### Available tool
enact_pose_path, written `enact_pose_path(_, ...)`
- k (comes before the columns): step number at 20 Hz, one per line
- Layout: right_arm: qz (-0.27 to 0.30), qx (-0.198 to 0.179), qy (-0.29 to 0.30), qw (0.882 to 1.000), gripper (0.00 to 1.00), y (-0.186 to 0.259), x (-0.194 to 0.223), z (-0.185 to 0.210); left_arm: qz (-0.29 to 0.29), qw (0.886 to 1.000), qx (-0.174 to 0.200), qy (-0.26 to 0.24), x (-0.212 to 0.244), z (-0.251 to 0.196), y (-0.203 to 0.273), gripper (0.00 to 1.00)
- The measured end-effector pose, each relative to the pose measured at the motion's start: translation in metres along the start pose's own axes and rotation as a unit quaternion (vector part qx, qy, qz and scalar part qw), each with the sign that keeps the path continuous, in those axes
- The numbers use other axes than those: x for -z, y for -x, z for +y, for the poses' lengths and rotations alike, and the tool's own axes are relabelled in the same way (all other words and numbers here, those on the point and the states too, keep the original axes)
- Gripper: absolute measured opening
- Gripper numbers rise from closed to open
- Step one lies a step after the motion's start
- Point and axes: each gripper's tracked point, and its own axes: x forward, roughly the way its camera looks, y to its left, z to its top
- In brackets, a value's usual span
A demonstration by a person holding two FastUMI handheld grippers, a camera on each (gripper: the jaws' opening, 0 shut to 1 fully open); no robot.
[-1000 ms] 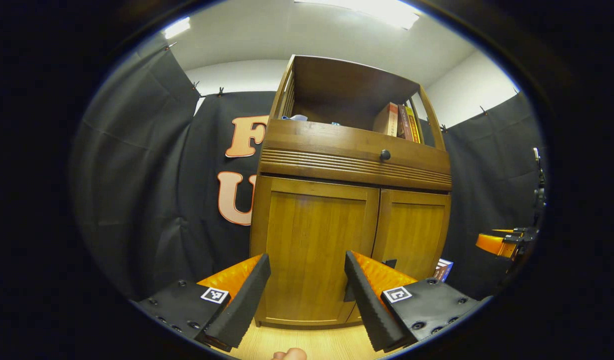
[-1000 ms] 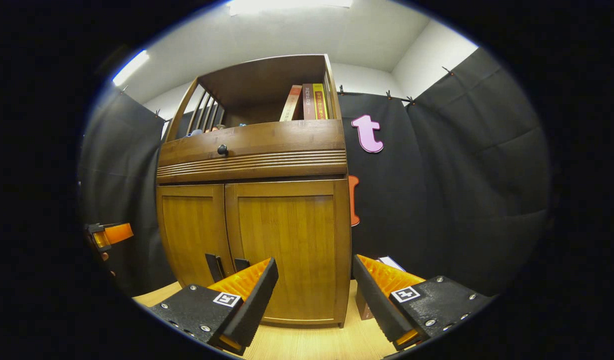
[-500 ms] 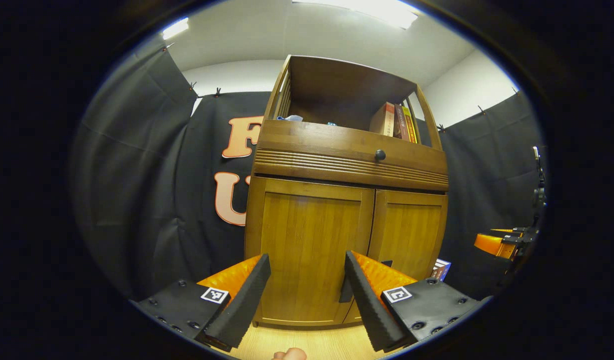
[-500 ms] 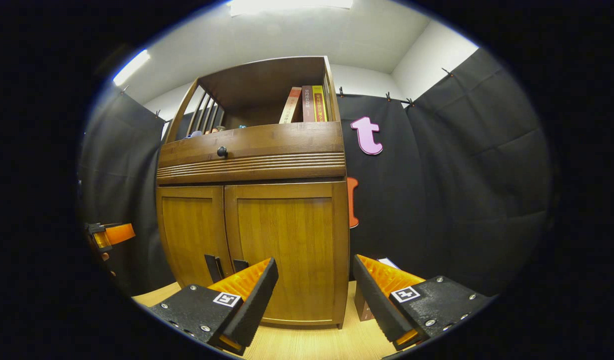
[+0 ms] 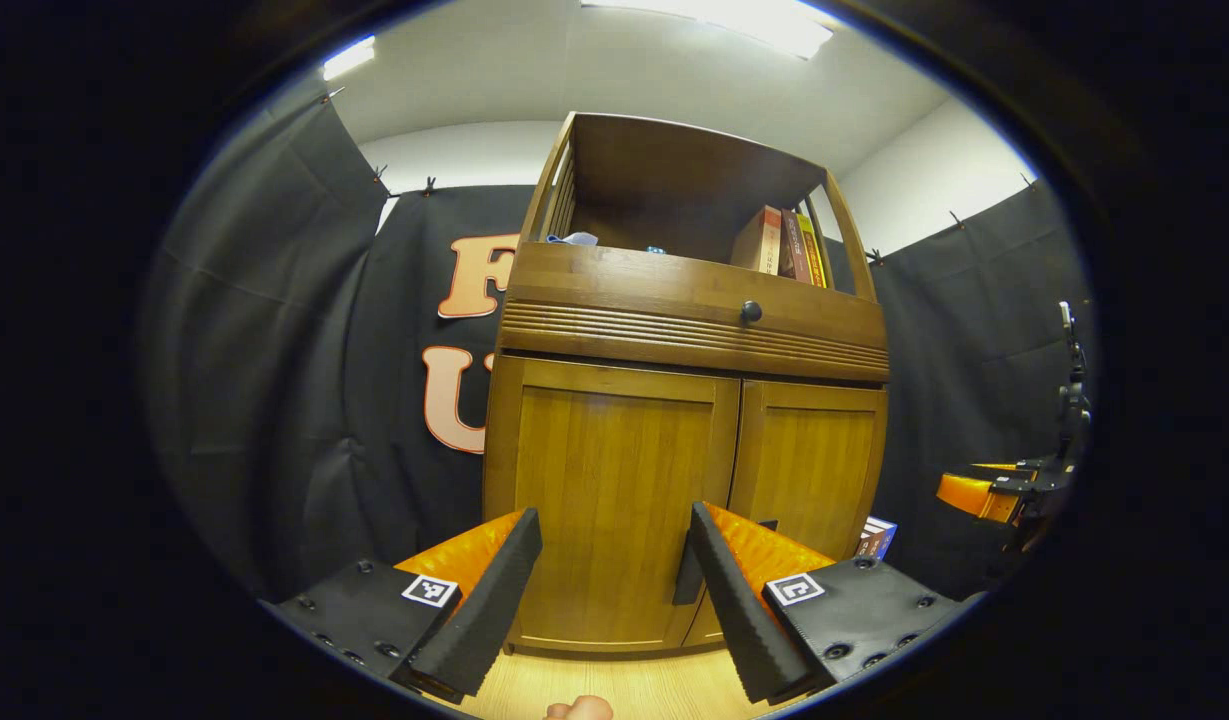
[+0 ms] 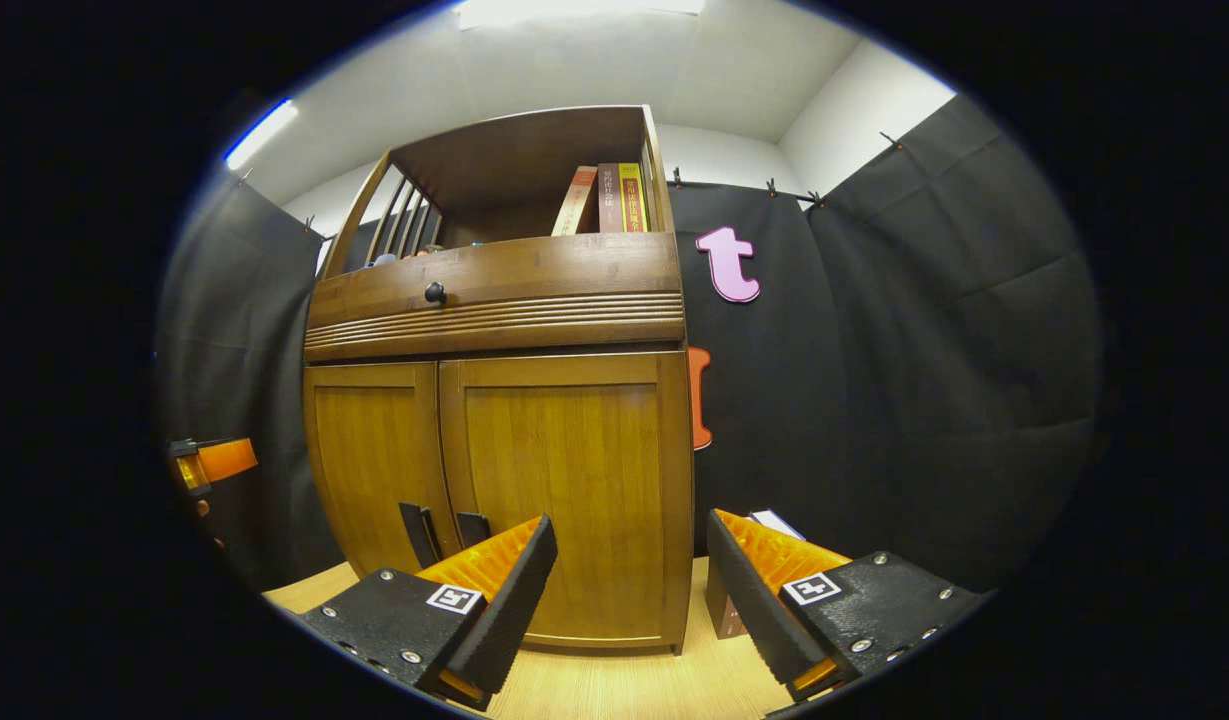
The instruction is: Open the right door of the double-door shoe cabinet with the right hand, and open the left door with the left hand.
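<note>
The wooden shoe cabinet has both lower doors closed. In the left gripper view, the left door [image 5: 614, 480] stands straight ahead of my left gripper [image 5: 614, 520], which is open and empty, a short way off. A dark handle [image 5: 686, 578] peeks out beside its right finger. In the right gripper view, the right door [image 6: 564, 480] faces my right gripper [image 6: 631, 525], also open and empty. Two dark handles [image 6: 414, 533] sit low at the doors' meeting edge, left of that gripper. The right gripper [image 5: 984, 495] shows far right in the left gripper view; the left gripper [image 6: 214, 462] shows far left in the right gripper view.
Above the doors is a drawer with a round knob [image 5: 751, 312] and an open shelf holding books [image 5: 784, 245]. A small box [image 6: 719, 610] stands on the wooden floor [image 6: 614, 685] by the cabinet's right side. Black cloth walls surround the booth.
The cabinet has slid slightly left in both views as the grippers drifted a little. Both doors remain closed and both grippers stay open.
</note>
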Motion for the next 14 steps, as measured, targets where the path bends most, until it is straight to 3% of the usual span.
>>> enact_pose_path(14, 0.029, -0.035, -0.014, 0.999, 0.94, -0.041, 0.064, 0.057, 0.013, 0.999, -0.028, -0.011, 0.013, 0.027, -0.001, 0.95)
